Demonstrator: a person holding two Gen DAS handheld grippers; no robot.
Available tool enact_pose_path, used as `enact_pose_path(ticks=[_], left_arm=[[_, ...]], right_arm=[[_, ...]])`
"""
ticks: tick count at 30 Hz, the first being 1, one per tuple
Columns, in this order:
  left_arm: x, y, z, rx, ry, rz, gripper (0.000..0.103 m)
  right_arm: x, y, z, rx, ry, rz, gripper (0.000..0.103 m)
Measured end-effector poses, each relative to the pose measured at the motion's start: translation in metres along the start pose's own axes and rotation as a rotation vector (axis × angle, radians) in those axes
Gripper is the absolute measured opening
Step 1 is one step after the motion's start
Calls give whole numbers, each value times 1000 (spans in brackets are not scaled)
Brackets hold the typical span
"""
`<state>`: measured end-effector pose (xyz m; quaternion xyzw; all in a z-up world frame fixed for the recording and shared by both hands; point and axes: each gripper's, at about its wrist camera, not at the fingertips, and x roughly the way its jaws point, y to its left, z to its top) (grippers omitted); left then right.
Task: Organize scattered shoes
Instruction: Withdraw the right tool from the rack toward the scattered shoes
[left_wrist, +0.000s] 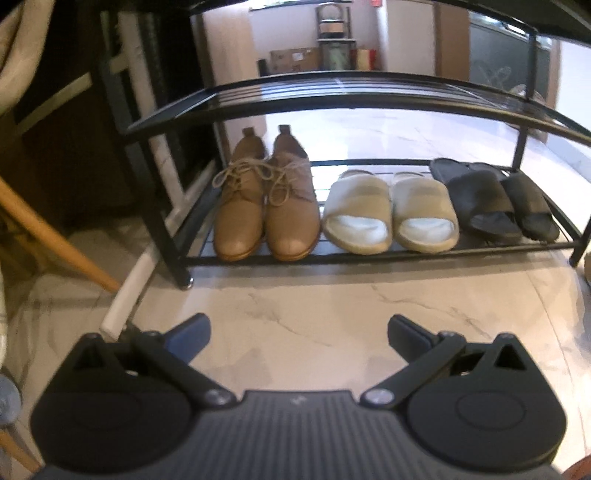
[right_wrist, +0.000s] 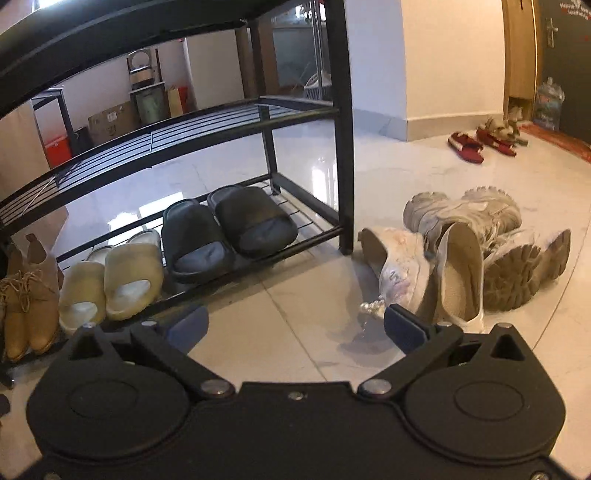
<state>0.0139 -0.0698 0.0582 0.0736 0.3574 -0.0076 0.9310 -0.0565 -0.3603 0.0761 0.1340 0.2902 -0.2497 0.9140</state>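
Note:
A black metal shoe rack (left_wrist: 332, 258) holds three pairs on its bottom shelf: tan lace-up shoes (left_wrist: 266, 206), cream slides (left_wrist: 391, 214) and black slides (left_wrist: 495, 199). The same rack (right_wrist: 343, 147) and pairs show in the right wrist view: tan shoes (right_wrist: 26, 306), cream slides (right_wrist: 110, 288), black slides (right_wrist: 229, 229). A heap of white and beige shoes (right_wrist: 465, 258) lies on the floor right of the rack. My left gripper (left_wrist: 297, 338) is open and empty above the floor in front of the rack. My right gripper (right_wrist: 295, 328) is open and empty, left of the heap.
The rack's middle shelf (right_wrist: 166, 140) is bare. Red slippers (right_wrist: 469, 146) and other shoes lie far right by a doorway. A wooden pole (left_wrist: 55, 236) leans at left. Cardboard boxes (right_wrist: 110, 123) stand beyond the rack. The floor (left_wrist: 314, 306) is glossy marble tile.

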Motion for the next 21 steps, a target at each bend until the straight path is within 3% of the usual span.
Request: enact_pose_path(ticks=[4, 10, 14, 21], left_arm=[[7, -4, 1, 6, 47, -10, 102], [25, 8, -1, -97, 173, -99, 102], [31, 12, -6, -111, 207, -97, 102], [19, 13, -7, -85, 111, -61, 102]], right_arm=[[1, 14, -6, -83, 0, 10, 103], [1, 21, -9, -104, 39, 25, 103], [1, 21, -9, -97, 48, 26, 103], [4, 21, -11, -94, 70, 23, 103]])
